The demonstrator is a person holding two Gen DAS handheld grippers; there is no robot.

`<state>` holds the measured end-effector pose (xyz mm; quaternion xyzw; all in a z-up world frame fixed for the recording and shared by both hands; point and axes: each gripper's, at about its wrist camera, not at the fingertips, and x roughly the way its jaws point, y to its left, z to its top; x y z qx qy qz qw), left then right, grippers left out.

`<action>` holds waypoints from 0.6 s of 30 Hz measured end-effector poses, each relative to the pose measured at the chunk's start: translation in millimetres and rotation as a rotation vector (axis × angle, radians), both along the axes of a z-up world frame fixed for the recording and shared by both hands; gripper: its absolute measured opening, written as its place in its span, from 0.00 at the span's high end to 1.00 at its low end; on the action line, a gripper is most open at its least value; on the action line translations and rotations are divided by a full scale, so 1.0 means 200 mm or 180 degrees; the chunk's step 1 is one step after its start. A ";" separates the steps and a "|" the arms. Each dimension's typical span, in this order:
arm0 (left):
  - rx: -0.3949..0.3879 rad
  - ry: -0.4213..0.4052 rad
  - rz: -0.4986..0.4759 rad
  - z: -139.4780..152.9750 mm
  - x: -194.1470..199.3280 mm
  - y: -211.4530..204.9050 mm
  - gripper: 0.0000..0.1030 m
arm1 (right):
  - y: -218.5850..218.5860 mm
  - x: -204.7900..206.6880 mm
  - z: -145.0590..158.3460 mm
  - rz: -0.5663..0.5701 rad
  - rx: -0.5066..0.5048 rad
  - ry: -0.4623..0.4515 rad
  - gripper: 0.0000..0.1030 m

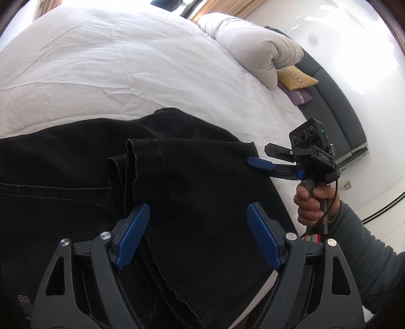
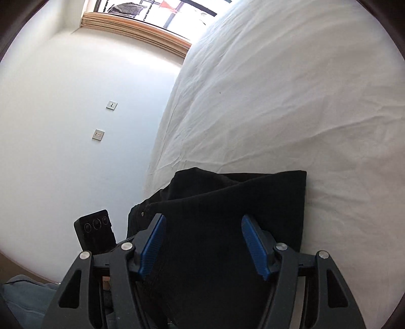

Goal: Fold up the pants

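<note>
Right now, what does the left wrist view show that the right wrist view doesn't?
Left wrist only: rolled white duvet, yellow pillow, purple pillow, the right gripper seen from the side, and the hand holding it.

Right wrist only: two wall sockets, the window, the left gripper's camera box.

Both: black pants on the white bed sheet, each view's own gripper open above the fabric.

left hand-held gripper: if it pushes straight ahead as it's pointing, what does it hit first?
Most likely the black pants: the left hand-held gripper is open, with folded cloth filling the view between its pads. The white bed sheet lies beyond. Depth is unclear.
</note>
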<state>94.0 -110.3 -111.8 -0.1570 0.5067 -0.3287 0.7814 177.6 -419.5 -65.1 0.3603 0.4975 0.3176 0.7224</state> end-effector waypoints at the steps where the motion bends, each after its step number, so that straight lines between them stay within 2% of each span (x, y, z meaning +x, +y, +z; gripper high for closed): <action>1: -0.0010 0.0009 -0.0002 -0.02 -0.01 0.01 0.23 | 0.00 -0.01 -0.03 0.0032 0.0058 0.0007 0.44; 3: -0.0013 -0.0022 -0.0022 -0.02 -0.04 0.01 0.23 | -0.01 -0.10 -0.07 0.0063 0.0244 0.0004 0.44; 6: 0.0041 -0.0103 -0.0084 -0.02 -0.09 0.02 0.23 | 0.01 -0.25 -0.09 0.0217 0.0314 0.0020 0.44; 14: 0.0154 -0.0207 -0.0121 -0.01 -0.23 0.08 0.23 | 0.17 -0.59 -0.09 0.0648 0.0138 0.0270 0.44; 18: 0.0117 -0.0146 -0.0065 -0.02 -0.29 0.19 0.23 | 0.23 -0.75 -0.01 0.0843 -0.0068 0.0339 0.44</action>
